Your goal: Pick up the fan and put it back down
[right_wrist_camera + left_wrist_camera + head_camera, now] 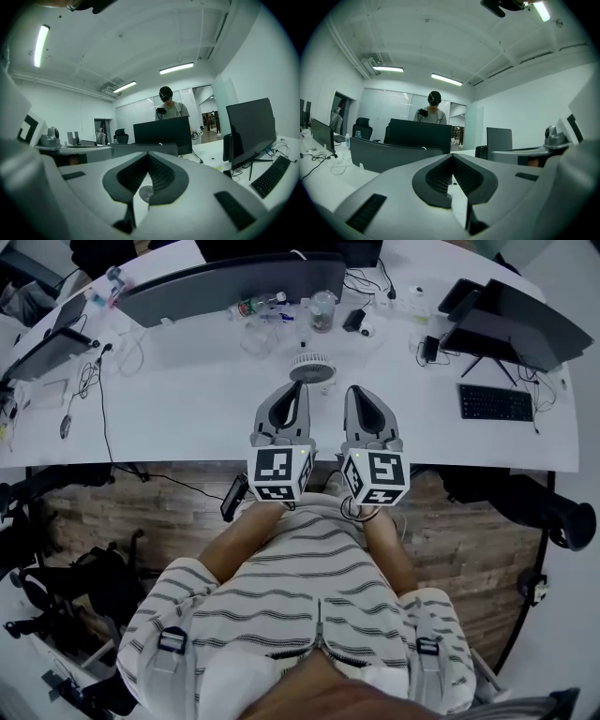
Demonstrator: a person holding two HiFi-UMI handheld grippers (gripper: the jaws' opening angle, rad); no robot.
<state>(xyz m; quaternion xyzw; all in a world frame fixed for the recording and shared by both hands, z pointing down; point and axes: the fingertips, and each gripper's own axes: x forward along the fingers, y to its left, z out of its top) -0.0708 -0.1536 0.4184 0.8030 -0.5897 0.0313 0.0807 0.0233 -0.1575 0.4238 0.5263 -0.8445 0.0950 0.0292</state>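
– Fan (310, 365)?
– One, upper centre on desk (187, 418), just above both tips.
– Tools?
– Two: left gripper (298, 389), right gripper (354, 391), clenched, empty.
– Around?
– One keyboard (495, 402) right; cup (322, 311), bottle (260, 306) beyond fan.

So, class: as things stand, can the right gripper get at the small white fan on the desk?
Probably yes. The fan stands just ahead of the right gripper on bare desk, with nothing between them. Its jaws are together, though, so they would have to open first.
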